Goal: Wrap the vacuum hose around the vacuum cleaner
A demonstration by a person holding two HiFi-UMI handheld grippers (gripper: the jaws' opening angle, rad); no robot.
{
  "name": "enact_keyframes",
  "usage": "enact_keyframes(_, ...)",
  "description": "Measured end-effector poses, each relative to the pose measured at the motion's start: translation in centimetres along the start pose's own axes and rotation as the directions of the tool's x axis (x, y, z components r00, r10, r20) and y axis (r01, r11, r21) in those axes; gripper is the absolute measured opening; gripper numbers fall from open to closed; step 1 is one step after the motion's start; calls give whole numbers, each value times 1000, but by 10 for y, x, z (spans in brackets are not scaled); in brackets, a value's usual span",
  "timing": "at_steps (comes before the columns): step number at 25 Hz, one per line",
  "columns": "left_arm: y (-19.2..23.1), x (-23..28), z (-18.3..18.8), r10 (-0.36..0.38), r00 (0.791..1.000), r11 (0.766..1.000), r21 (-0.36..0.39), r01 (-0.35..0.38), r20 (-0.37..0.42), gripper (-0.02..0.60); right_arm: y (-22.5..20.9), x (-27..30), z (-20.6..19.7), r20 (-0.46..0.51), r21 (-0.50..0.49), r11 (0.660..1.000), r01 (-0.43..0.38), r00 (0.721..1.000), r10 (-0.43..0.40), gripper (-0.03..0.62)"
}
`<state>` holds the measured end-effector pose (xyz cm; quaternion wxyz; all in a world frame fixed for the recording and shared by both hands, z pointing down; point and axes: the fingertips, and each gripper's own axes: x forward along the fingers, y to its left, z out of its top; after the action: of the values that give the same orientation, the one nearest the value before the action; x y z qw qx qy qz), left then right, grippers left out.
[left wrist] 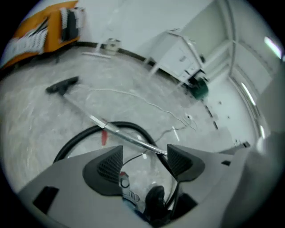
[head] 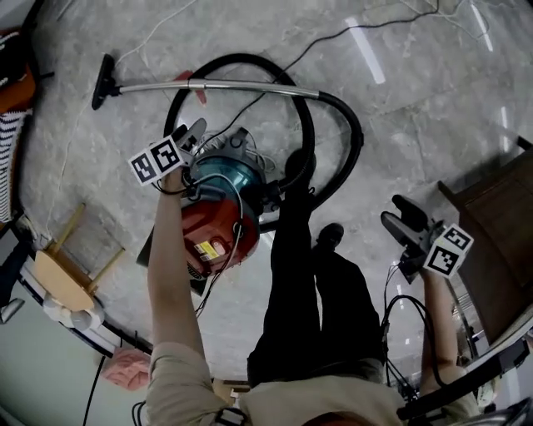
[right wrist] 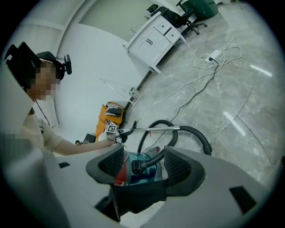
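The red and teal vacuum cleaner (head: 218, 218) lies on the marble floor at my feet. Its black hose (head: 354, 141) loops round behind the body and joins a metal tube (head: 216, 86) that ends in a black floor nozzle (head: 103, 80) at the far left. My left gripper (head: 190, 133) hovers just above the cleaner's top, open and empty. In its own view the left gripper (left wrist: 144, 162) frames the tube (left wrist: 129, 138) and hose (left wrist: 89, 131) below. My right gripper (head: 398, 213) hangs open off to the right, holding nothing. The right gripper (right wrist: 144, 164) looks at the cleaner (right wrist: 138, 171).
A thin white cable (left wrist: 133, 95) and a black cord (head: 350, 32) trail over the floor. Dark wooden furniture (head: 500, 216) stands at the right, a wooden rack (head: 75, 250) at the left. A white cabinet (right wrist: 156, 33) and green chair (right wrist: 200, 6) stand by the wall.
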<state>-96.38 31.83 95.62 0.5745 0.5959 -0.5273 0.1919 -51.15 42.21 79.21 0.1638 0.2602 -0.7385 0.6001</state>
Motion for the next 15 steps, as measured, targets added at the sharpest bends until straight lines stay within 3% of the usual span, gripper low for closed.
enact_keyframes(1,-39,-12,1,-55,998,991,125,56,-12,318,14,-5,5,16,-3,1000,-19,1000,19,282)
enact_keyframes(2,-79,-27,0,-111,993,963,242,115,-30,318,29,-8,9,36,0,999,-46,998,46,281)
enact_keyframes(4,-155,-68,-3,-224,971,877,418,237,-81,314,65,-7,16,71,35,988,-147,987,145,281)
enact_keyframes(5,-192,-88,-6,-282,953,831,469,300,-109,311,86,-6,20,70,56,976,-211,976,207,282)
enact_keyframes(7,-264,-122,-20,-392,906,749,515,416,-160,307,125,-14,27,43,73,954,-291,956,289,281)
enact_keyframes(9,-317,-156,-40,-453,869,696,531,484,-199,307,157,-30,33,25,69,947,-312,950,311,281)
enact_keyframes(12,-368,-202,-62,-502,830,646,532,547,-244,307,204,-53,42,56,63,942,-331,943,327,281)
enact_keyframes(15,-411,-237,-75,-558,783,620,488,614,-275,307,234,-83,52,109,35,942,-334,938,328,280)
